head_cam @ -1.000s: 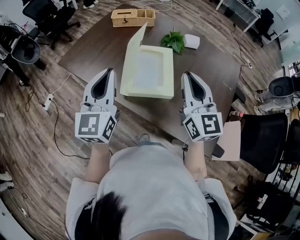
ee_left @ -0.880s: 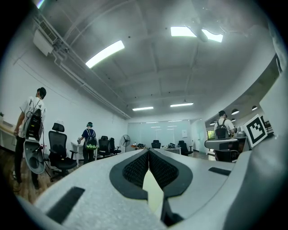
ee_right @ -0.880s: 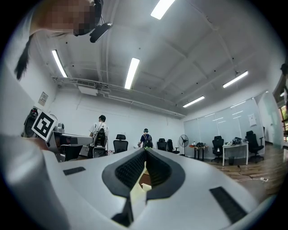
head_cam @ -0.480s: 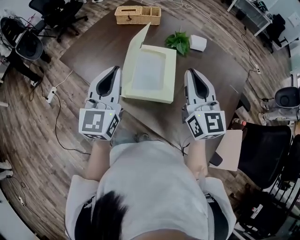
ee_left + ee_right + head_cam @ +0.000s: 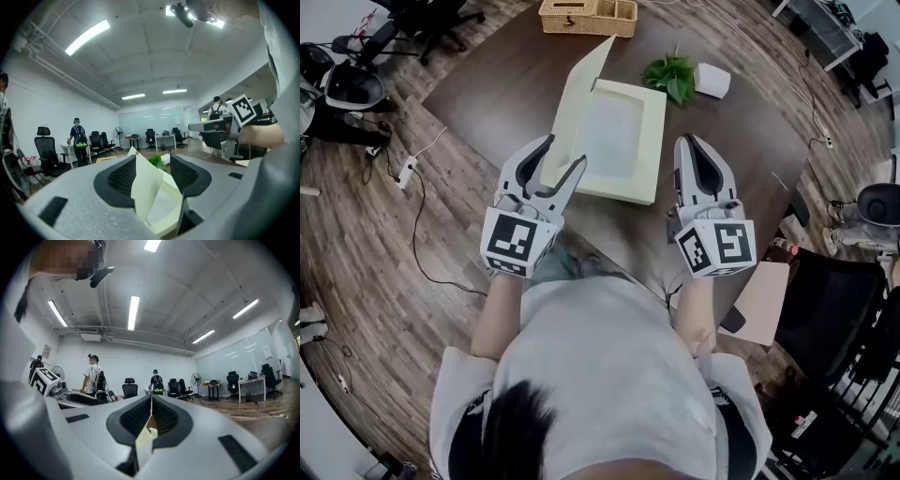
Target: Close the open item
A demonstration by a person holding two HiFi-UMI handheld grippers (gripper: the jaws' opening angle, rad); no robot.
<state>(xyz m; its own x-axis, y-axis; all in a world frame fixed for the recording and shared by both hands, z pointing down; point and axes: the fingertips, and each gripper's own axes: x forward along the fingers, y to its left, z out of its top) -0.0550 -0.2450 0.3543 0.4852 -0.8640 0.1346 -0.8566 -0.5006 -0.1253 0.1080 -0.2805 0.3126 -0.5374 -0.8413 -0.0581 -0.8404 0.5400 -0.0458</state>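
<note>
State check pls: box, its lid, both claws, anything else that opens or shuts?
box: open, lying flat on the table.
lid: raised, standing along the box's left side.
left claw: jaws opening, lid's near end between them, pads not pressing on it.
right claw: shut, empty, beside the box's right edge.
wicker basket: cut off by the frame edge, state unclear.

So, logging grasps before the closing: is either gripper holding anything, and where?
Nothing is held. The left gripper has its jaws opening, with the lid of the box between them, unpressed; the right gripper is shut, empty.
</note>
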